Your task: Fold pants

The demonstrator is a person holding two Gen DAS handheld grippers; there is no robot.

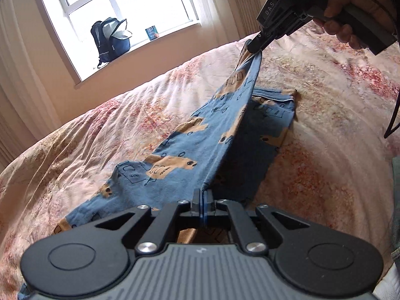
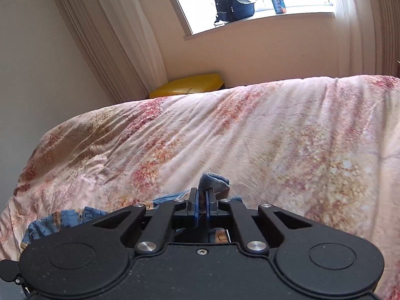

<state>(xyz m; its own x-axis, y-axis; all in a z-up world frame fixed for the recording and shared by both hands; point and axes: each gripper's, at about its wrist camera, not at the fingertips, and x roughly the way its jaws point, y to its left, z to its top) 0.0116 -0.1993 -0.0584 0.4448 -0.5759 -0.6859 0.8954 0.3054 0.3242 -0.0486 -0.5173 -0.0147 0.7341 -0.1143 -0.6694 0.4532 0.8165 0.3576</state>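
We have the blue cotton pants printed with tan vehicles (image 1: 180, 155) lifted partly off the pink-and-cream floral duvet (image 1: 312, 95) that covers the bed. Our left gripper (image 1: 203, 200) has its jaws pressed together on a fabric edge at the near end, and our right gripper (image 1: 253, 47), seen at the far right of the left wrist view, pinches the other end of that same edge, so the cloth hangs as a taut sheet between the two. In the right wrist view its jaws stand narrow, with a bunch of blue cloth poking out past the tips. Beneath the raised layer, to the right, another part of the pants lies flat on the duvet, its white-piped hem (image 1: 275, 97) towards the far side. We judge that the first fold is under way: one half is raised and seems ready to be laid across the other, but nothing has been set down yet, and the shortening folds are still to come. Behind the bed, a dark blue backpack (image 2: 232, 0) stands open on the windowsill, and a yellow plastic lid (image 2: 187, 85) shows on the floor by the wall.
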